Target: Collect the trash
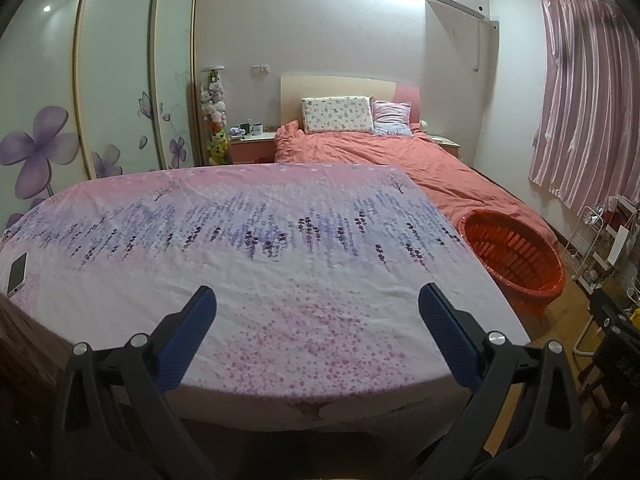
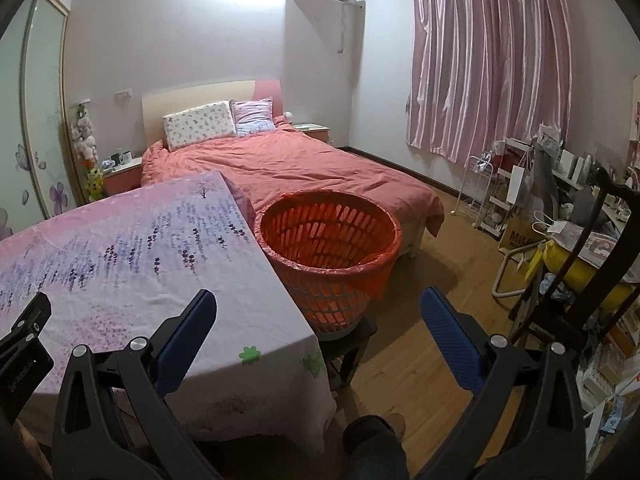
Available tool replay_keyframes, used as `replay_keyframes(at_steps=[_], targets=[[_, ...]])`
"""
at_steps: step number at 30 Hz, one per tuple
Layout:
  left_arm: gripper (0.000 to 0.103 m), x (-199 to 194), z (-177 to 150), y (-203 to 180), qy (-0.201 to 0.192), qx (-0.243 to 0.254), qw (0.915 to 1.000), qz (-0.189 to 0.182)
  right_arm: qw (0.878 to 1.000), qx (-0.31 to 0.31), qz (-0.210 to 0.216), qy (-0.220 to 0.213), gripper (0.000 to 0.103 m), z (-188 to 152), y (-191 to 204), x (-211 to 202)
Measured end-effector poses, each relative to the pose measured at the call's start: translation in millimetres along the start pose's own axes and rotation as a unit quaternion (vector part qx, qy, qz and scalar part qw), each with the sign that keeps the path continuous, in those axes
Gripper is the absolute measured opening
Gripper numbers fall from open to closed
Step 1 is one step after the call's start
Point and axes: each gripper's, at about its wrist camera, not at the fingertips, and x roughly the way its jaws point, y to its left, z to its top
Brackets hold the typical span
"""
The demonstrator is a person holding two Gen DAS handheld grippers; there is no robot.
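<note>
An orange slatted basket (image 2: 328, 248) lined with an orange bag stands on a dark stool (image 2: 352, 340) at the table's right edge; it also shows in the left wrist view (image 1: 516, 256). Its inside looks empty. My left gripper (image 1: 318, 300) is open and empty above the near part of the table. My right gripper (image 2: 318, 304) is open and empty above the table's right corner, just in front of the basket. No trash shows on the flowered cloth (image 1: 260, 248).
A white phone (image 1: 17, 274) lies at the table's left edge. A bed with a salmon cover (image 2: 304, 168) stands behind the table. Cluttered shelves and a chair (image 2: 568, 248) fill the right side. Wooden floor (image 2: 436, 280) lies between. The left gripper's body shows in the right view (image 2: 24, 344).
</note>
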Motion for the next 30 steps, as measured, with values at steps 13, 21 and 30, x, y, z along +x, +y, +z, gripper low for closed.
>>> replay_keyframes(at_steps=[13,21,30], targets=[[0.099,-1.6,0.6,-5.4,0.001,0.004,1.0,0.007,0.999,-0.02,-0.022,0.018,0.101,-0.4,0.0,6.0],[0.099,-2.1,0.4,-6.2,0.003,0.002,1.0,0.006,1.0,-0.015,-0.01,0.017,0.101,1.4,-1.9,3.4],[0.099,-5.0,1.0,-9.5,0.002,0.003,0.9999,0.011,1.0,-0.011,-0.006,0.017,0.101,2.2,-2.2,3.3]])
